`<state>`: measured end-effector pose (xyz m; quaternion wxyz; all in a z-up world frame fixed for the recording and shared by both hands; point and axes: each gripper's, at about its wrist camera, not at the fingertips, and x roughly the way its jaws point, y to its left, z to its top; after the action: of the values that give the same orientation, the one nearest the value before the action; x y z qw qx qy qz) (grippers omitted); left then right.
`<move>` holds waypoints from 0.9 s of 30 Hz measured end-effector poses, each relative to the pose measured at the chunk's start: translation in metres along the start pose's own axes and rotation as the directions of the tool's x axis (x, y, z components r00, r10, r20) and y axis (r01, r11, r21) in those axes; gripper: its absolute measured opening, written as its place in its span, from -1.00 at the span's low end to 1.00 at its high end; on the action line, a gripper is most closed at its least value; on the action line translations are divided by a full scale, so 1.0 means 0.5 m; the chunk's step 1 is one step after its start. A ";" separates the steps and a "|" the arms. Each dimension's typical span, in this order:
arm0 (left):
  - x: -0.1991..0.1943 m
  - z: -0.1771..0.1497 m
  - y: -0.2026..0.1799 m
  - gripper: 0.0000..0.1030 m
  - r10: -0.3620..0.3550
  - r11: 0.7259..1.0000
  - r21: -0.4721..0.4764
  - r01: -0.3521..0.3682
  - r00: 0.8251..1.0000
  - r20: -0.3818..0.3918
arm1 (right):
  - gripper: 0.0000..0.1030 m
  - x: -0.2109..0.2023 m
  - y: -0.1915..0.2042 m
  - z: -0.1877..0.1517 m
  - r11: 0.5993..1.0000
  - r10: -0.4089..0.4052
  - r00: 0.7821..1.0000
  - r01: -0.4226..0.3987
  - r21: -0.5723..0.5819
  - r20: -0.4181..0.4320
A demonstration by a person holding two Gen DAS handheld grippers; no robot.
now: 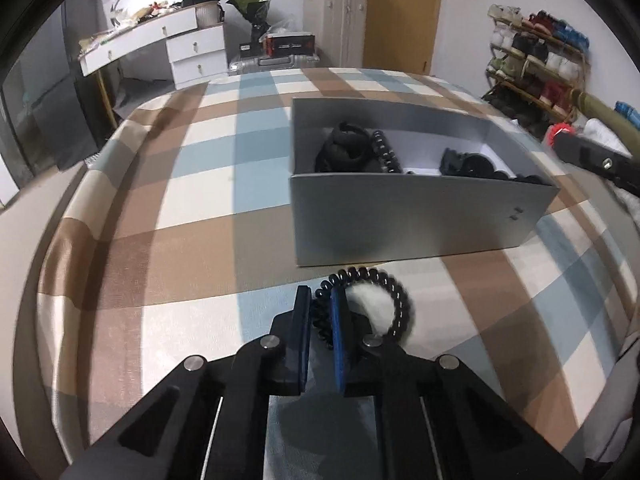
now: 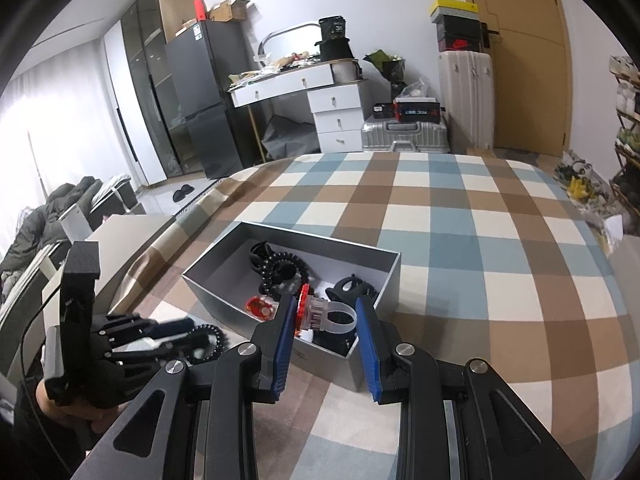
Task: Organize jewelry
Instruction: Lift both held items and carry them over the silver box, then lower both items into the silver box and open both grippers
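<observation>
Beside the box (image 1: pixel 420 216), left gripper (image 1: pixel 320 300) angled down, pinching coil tie (image 1: pixel 372 280)

The bed cover (image 1: pixel 200 200) is a check of brown, pale blue, cream and tan. On it, right of centre in the left wrist view, the box (image 1: pixel 420 220) is silver-grey outside and white on its floor, with black hair ties (image 1: pixel 344 152) in a heap inside. The coil tie (image 1: pixel 384 292) at the lower centre is glossy black. The left tool (image 1: pixel 320 300) is black with dark blue pads. In the right wrist view the right tool (image 2: pixel 326 312) is black with brighter blue pads, and the ring (image 2: pixel 328 314) between them is clear plastic with a red top. A red piece (image 2: pixel 259 307) lies in the box. The door (image 2: pixel 528 60) at upper right is ochre; the drawers (image 2: pixel 338 120) are white.
</observation>
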<state>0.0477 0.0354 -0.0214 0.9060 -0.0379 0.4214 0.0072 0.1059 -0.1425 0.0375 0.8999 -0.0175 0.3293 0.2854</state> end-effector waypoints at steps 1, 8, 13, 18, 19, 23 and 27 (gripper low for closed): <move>-0.008 0.000 0.001 -0.91 -0.008 1.000 -0.007 0.008 1.000 0.016 | -0.43 0.001 -0.001 0.000 1.000 0.001 1.000 -0.001 0.003 -0.002; -0.063 0.030 -0.011 -0.91 -0.029 1.000 -0.008 0.030 0.991 0.130 | -0.43 0.007 -0.010 0.003 1.000 0.005 1.000 -0.005 0.013 0.003; -0.068 0.073 -0.018 -0.91 -0.029 1.000 -0.002 0.030 0.981 0.189 | -0.43 0.021 -0.002 0.005 1.000 0.015 1.000 -0.015 -0.001 -0.005; -0.054 0.109 -0.011 -0.91 -0.052 0.998 -0.022 0.058 0.976 0.210 | -0.43 0.041 0.014 0.004 0.999 0.023 0.999 -0.024 -0.027 -0.026; -0.054 0.113 -0.010 -0.91 -0.059 0.998 -0.022 0.065 0.975 0.214 | -0.43 0.044 0.016 0.004 0.999 0.025 0.999 -0.026 -0.028 -0.032; -0.055 0.129 -0.012 -0.91 -0.062 0.998 -0.016 0.068 0.970 0.233 | -0.43 0.052 0.018 0.003 0.999 0.029 0.999 -0.030 -0.031 -0.038; -0.025 0.153 -0.017 -0.91 -0.051 0.998 -0.015 0.056 0.974 0.219 | -0.43 0.068 0.024 -0.001 0.999 0.033 0.998 -0.034 -0.031 -0.057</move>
<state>0.0982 0.0329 0.0378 0.9463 -0.0576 0.3181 -0.0086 0.1204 -0.1154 0.0186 0.8848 -0.0343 0.3505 0.3050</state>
